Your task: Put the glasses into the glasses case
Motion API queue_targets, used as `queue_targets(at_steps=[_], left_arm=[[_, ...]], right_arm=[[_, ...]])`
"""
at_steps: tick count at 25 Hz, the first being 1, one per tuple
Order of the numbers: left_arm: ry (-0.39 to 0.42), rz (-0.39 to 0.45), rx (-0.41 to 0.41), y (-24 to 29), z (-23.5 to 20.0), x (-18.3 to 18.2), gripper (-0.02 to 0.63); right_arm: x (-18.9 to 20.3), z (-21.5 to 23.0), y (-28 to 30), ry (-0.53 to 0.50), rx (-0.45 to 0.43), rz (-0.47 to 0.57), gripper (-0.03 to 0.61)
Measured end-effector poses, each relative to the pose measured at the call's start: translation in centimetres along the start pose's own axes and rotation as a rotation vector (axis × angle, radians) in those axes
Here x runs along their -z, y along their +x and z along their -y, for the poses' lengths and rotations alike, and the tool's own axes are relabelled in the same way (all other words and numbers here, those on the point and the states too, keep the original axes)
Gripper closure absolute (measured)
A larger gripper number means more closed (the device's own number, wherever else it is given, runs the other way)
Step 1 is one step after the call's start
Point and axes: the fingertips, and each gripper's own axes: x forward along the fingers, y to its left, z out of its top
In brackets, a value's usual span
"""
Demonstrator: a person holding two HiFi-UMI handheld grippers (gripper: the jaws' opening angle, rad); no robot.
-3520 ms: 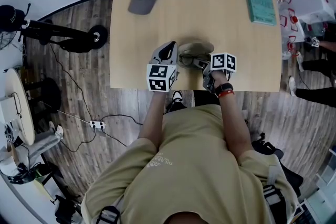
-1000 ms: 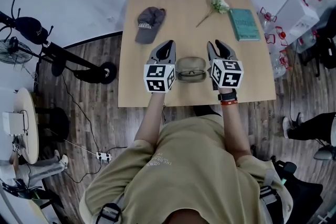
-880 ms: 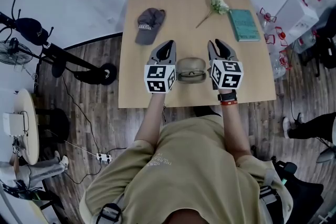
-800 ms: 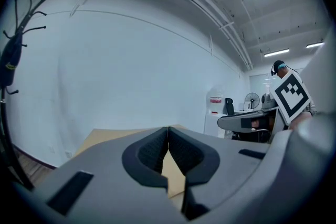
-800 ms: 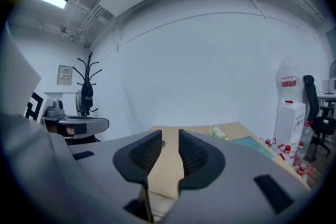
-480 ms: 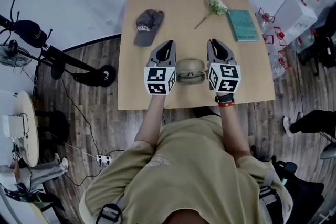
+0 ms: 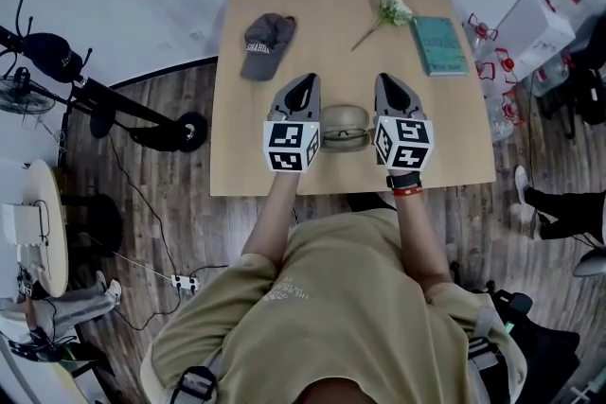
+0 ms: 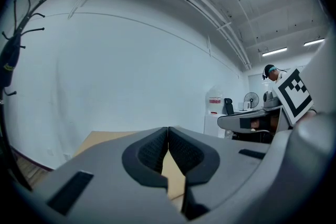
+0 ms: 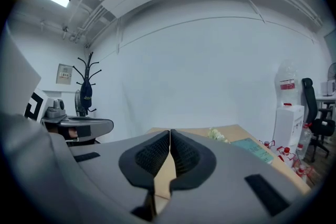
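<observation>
Presently reading the task as all but complete. Finding the olive-green oval hard-shell glasses case (image 7: 344, 127) lying closed, lid down, on the light wooden worktop (image 7: 322, 14), between the two tools. Finding no glasses anywhere on the worktop; judging them to be inside the shut case. Noting the left hand-held gripper (image 7: 303, 88) (image 8: 168, 136) just left of the case, jaws pressed together with nothing between them. Noting the right hand-held gripper (image 7: 390, 86) (image 9: 169, 139) just right of the case, likewise fully closed and empty. Contact with the case not determinable from above. Treating insertion and lid closing as done; leaving nothing further, going by the task. Disregarding the grey baseball cap (image 7: 262, 44), white flower sprig (image 7: 390, 8) and teal book (image 7: 440, 45), all lying well apart from the case.
</observation>
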Motion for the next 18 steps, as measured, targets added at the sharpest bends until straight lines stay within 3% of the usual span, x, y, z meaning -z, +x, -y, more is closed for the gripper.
queue_targets(at_steps=[11, 14, 18], left_arm=[[-0.009, -0.07, 0.031, 2.4, 0.4, 2.7, 0.589], [-0.056, -0.162, 0.096, 3.7, 1.1, 5.9, 0.589], [-0.098, -0.356, 0.174, 5.0, 1.9, 12.6, 0.589]], right_arm=[[1.3, 1.6, 1.4, 0.021, 0.012, -0.033, 0.561], [1.9, 1.9, 2.1, 0.029, 0.007, -0.048, 0.561], [2.8, 2.1, 3.4, 0.032, -0.01, -0.069, 0.561]])
